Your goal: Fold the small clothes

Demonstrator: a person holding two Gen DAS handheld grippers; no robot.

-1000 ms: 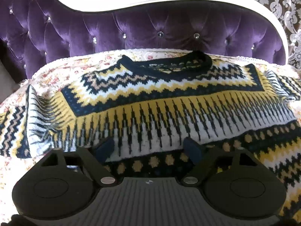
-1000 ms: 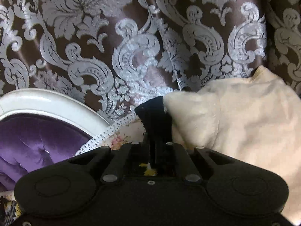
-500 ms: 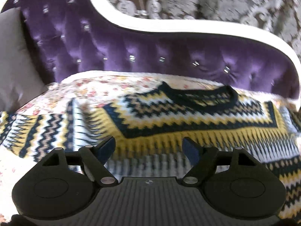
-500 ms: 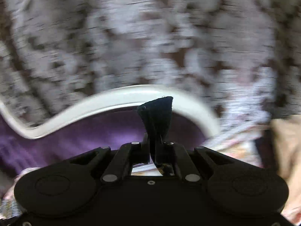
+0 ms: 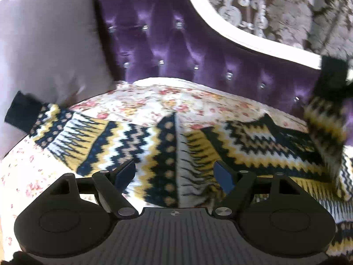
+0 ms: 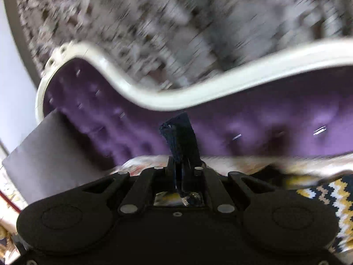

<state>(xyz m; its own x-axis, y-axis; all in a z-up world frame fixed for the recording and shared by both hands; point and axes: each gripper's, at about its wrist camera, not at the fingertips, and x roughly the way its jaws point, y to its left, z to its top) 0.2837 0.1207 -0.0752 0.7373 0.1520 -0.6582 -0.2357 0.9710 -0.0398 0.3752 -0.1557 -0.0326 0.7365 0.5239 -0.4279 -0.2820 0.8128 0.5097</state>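
A navy, yellow and white patterned sweater (image 5: 253, 145) lies flat on a floral bedspread (image 5: 154, 97). Its left sleeve (image 5: 88, 137) stretches out to the left, ending in a navy cuff (image 5: 22, 112). My left gripper (image 5: 175, 173) is open and empty, just above the sweater near the left armpit. My right gripper (image 6: 184, 165) is shut on the navy cuff of the right sleeve (image 6: 181, 137). In the left wrist view that raised sleeve (image 5: 326, 119) hangs over the sweater's right side. The right wrist view is motion-blurred.
A purple tufted headboard (image 5: 176, 50) with a white frame (image 6: 198, 92) stands behind the bed. A grey pillow (image 5: 44, 44) leans at the left. Patterned brown and silver curtains (image 5: 275, 6) hang behind.
My right gripper has swung left with the sleeve cuff, from the cream garment toward the headboard. My left gripper has moved left over the sweater, staying open.
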